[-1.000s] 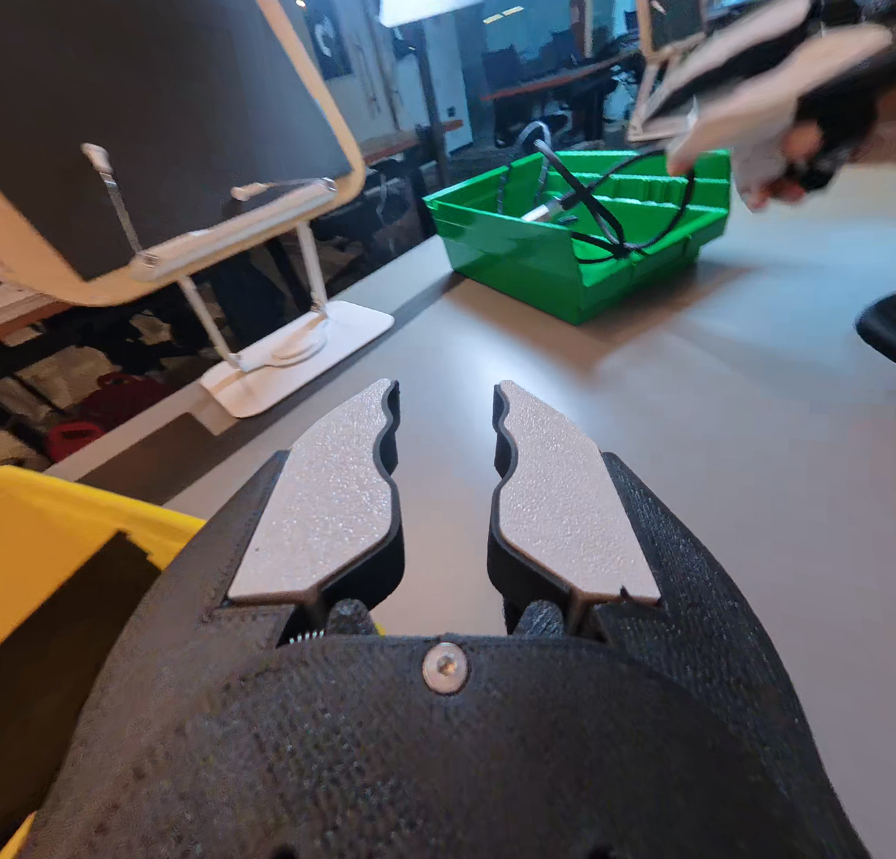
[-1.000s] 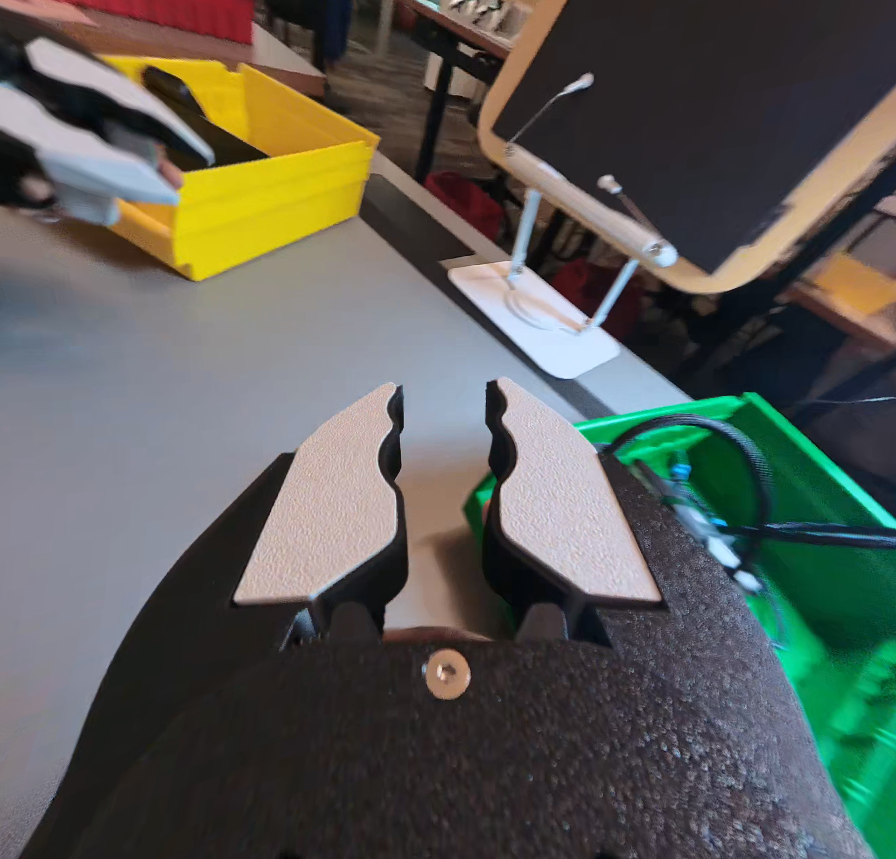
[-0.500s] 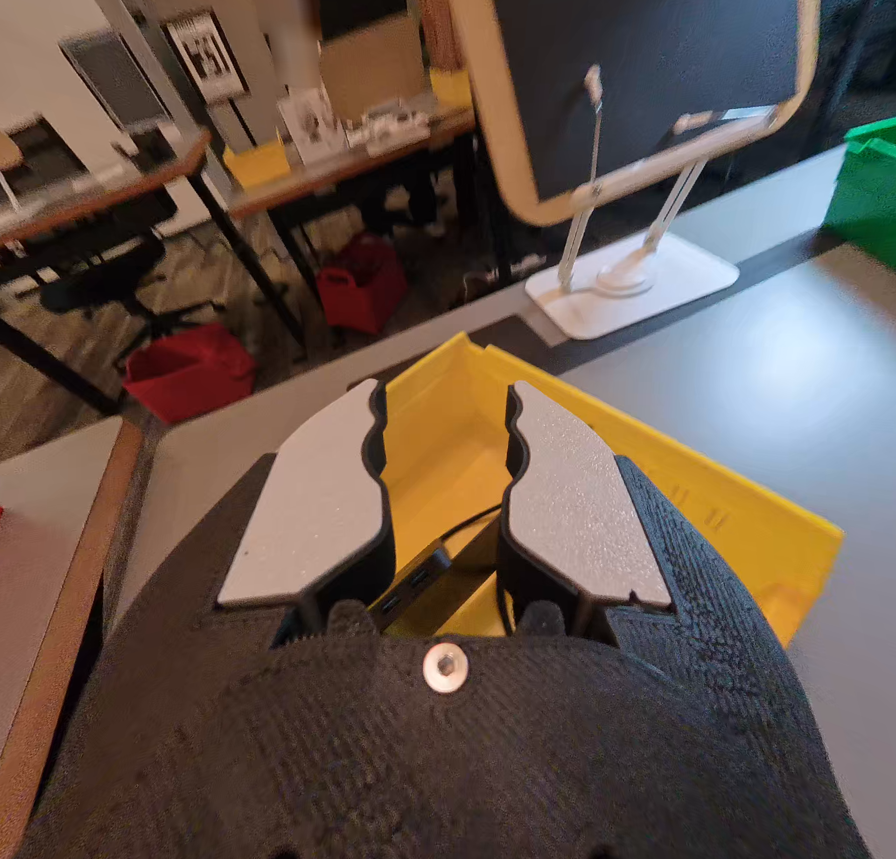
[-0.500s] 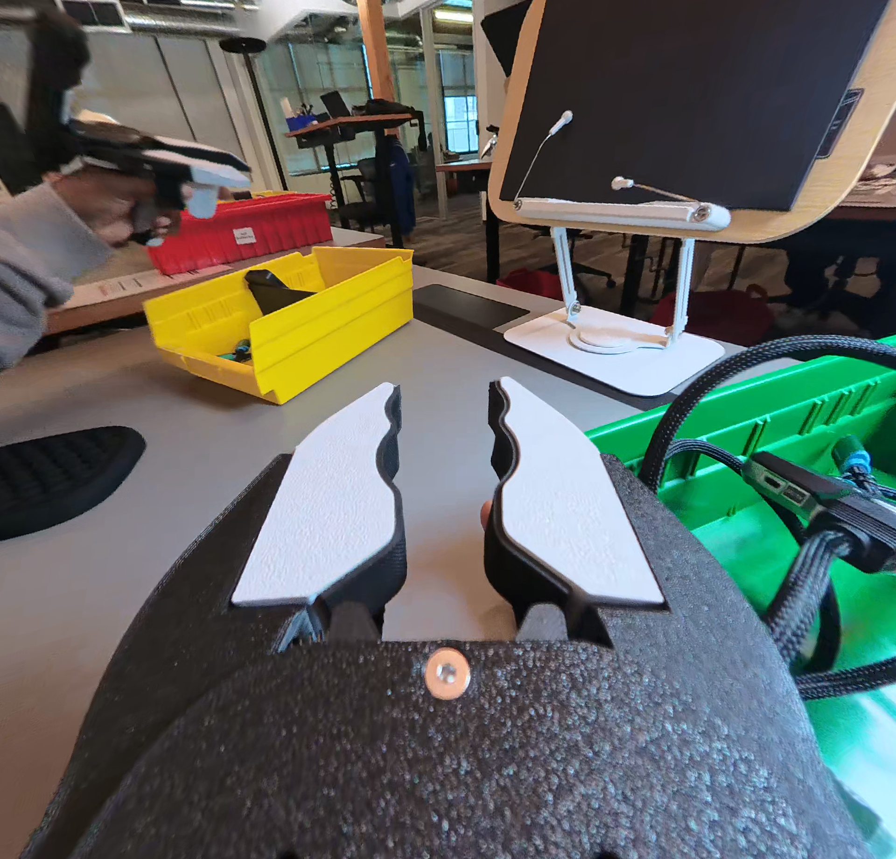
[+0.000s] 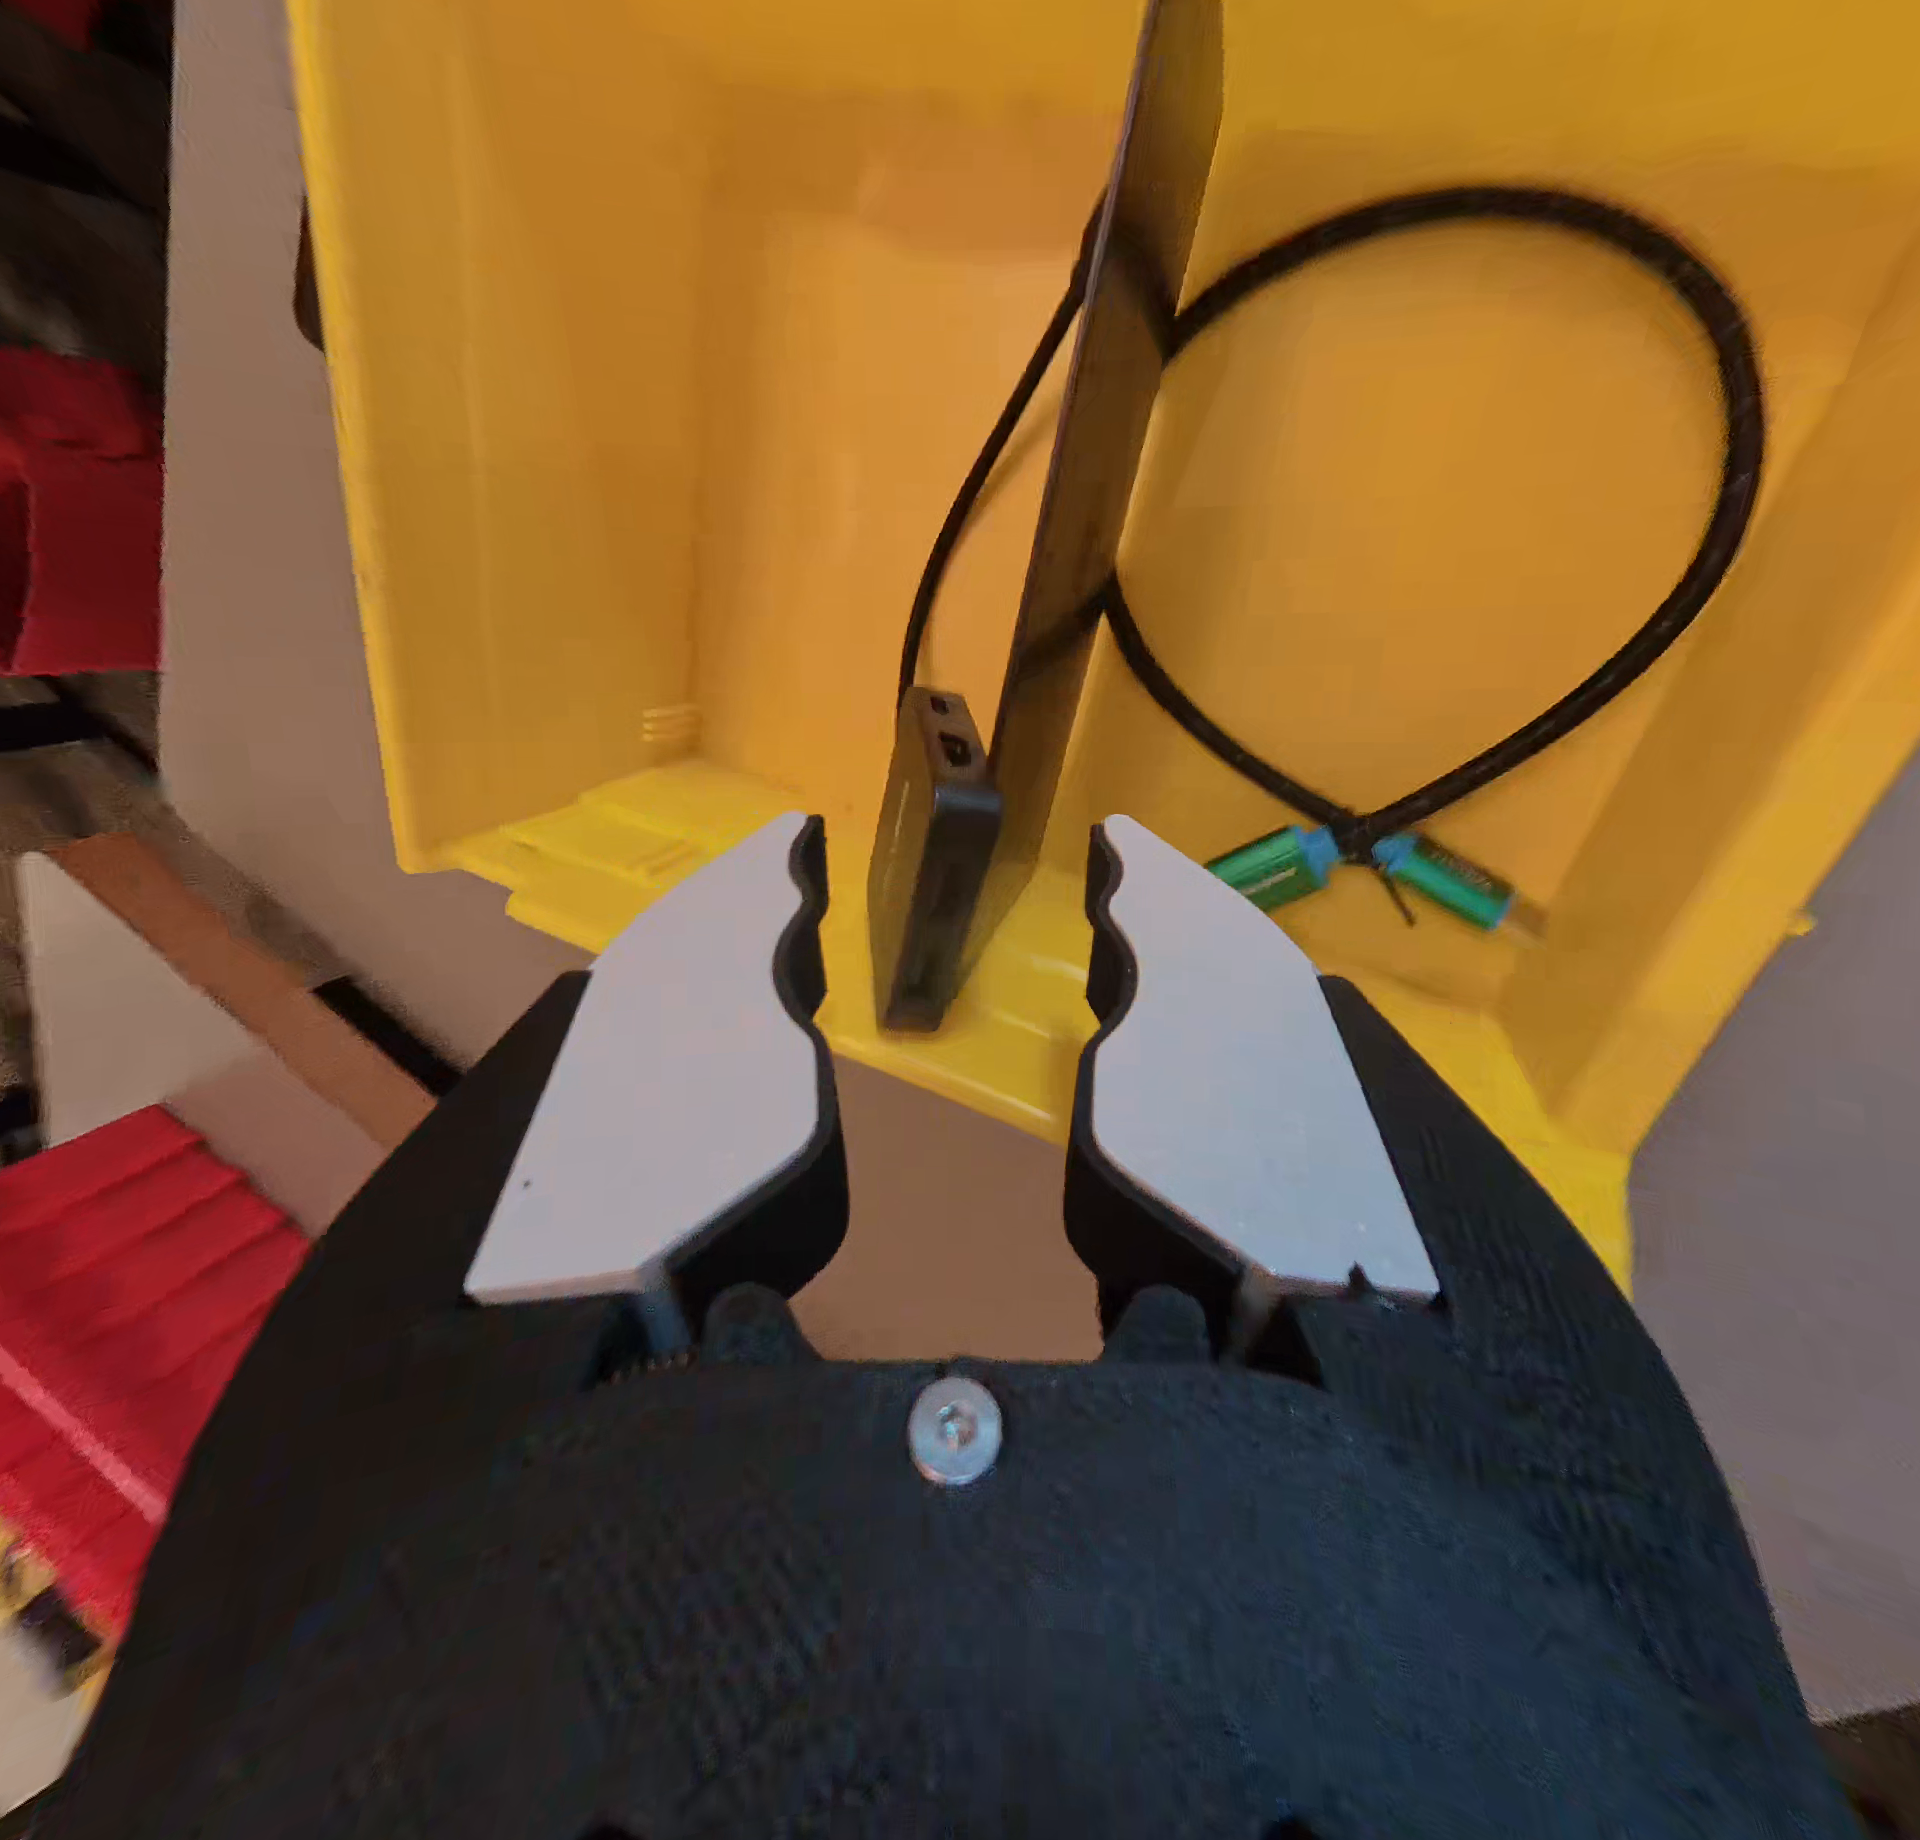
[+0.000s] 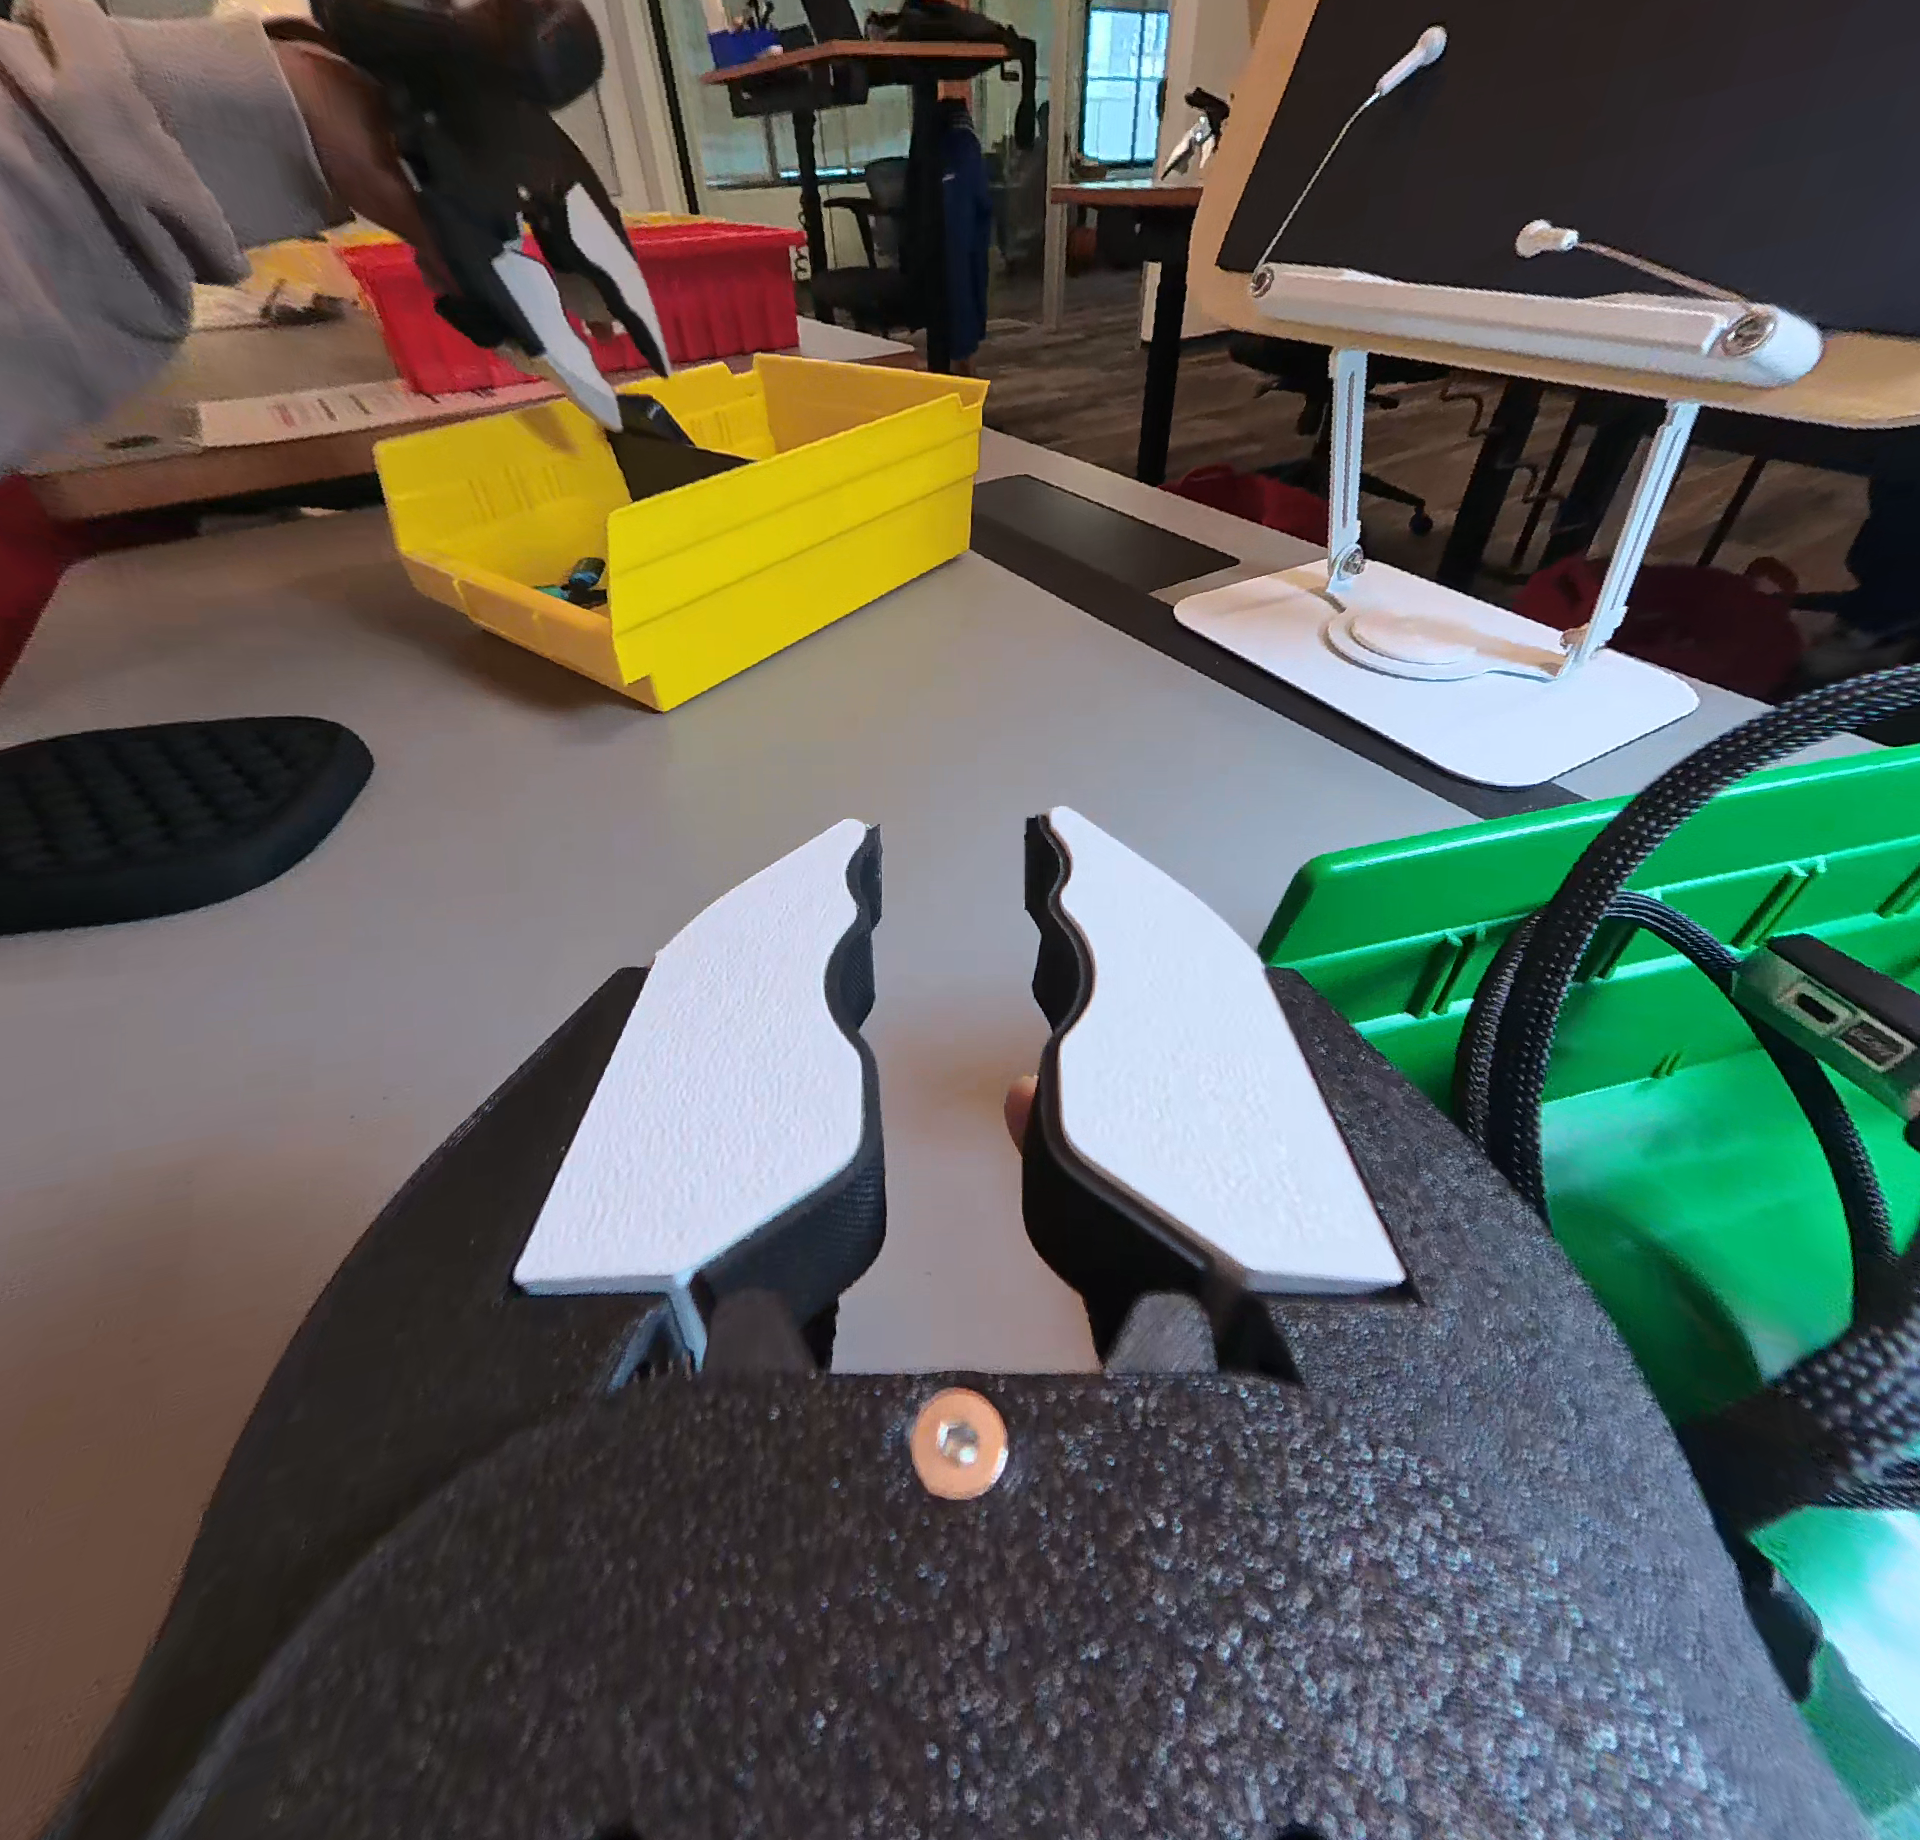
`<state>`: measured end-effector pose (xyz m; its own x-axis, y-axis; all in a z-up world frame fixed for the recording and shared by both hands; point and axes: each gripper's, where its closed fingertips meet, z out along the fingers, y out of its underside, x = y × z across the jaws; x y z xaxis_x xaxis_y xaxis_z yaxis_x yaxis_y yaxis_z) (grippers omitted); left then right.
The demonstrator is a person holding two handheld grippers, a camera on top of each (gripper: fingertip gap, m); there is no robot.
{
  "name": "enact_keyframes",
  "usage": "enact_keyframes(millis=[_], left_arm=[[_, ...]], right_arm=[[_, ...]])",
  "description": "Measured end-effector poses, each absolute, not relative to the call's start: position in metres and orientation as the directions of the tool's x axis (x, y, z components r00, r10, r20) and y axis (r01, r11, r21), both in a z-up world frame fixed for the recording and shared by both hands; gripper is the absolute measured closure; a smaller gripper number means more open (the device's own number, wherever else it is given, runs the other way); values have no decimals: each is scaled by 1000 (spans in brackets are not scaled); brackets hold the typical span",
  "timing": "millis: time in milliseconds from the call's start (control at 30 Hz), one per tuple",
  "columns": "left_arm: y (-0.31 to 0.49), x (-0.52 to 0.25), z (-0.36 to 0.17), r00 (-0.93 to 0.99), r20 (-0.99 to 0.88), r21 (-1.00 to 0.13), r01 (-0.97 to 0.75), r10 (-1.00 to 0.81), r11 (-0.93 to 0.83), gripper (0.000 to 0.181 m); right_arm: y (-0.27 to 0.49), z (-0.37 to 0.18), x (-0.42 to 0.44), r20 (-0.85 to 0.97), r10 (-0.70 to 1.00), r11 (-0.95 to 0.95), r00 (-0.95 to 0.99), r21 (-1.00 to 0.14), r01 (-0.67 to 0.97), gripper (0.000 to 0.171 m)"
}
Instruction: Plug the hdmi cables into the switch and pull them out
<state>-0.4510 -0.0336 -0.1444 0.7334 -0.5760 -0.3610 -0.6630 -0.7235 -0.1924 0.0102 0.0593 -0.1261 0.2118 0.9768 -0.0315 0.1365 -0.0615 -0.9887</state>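
Left wrist view: yellow bin [image 5: 540, 356] fills the frame; inside it the black switch [image 5: 935, 855] stands on edge against a divider [image 5: 1101, 502], centre frame. Left gripper [image 5: 956, 881] is spread wide, empty, straddling the switch. Right gripper [image 6: 954, 860] is parted, empty, beside the green bin [image 6: 1455, 917] holding braided cables [image 6: 1538, 969].

A white tablet stand [image 6: 1455, 689] (holding a dark board [image 6: 1621, 97]) sits beyond a black mat [image 6: 156, 814] and red bin [image 6: 707, 284].

The left wrist view looks steeply down, close, into the yellow bin [image 5: 540, 356]. The right wrist view sits low over the table [image 6: 520, 855], facing across it. Both show the yellow bin [image 6: 790, 543], far off in the right view.
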Motion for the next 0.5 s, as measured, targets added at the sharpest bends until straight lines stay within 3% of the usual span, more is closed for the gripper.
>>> enact_keyframes(millis=[33, 100, 133, 333, 500], left_arm=[[-35, -457, -148, 702, -398, -149, -685, -590, -714, 139], [-38, -462, -155, 667, -414, -100, -710, -620, -697, 164], [-37, -463, -155, 651, -431, -96, -722, -625, -685, 166], [-34, -461, -142, 578, -494, -67, -770, -650, -634, 167], [-21, -462, -95, 503, -660, -92, -791, -558, -605, 167]], right_arm=[[59, -127, 9, -42, 978, -70, 202, -988, 135, 144], [57, -128, 6, -54, 980, -81, 189, -987, 136, 145], [56, -129, 6, -50, 981, -77, 186, -987, 141, 146], [56, -129, 10, -38, 980, -68, 194, -987, 146, 148], [56, -130, 9, -54, 981, -81, 185, -987, 141, 148]])
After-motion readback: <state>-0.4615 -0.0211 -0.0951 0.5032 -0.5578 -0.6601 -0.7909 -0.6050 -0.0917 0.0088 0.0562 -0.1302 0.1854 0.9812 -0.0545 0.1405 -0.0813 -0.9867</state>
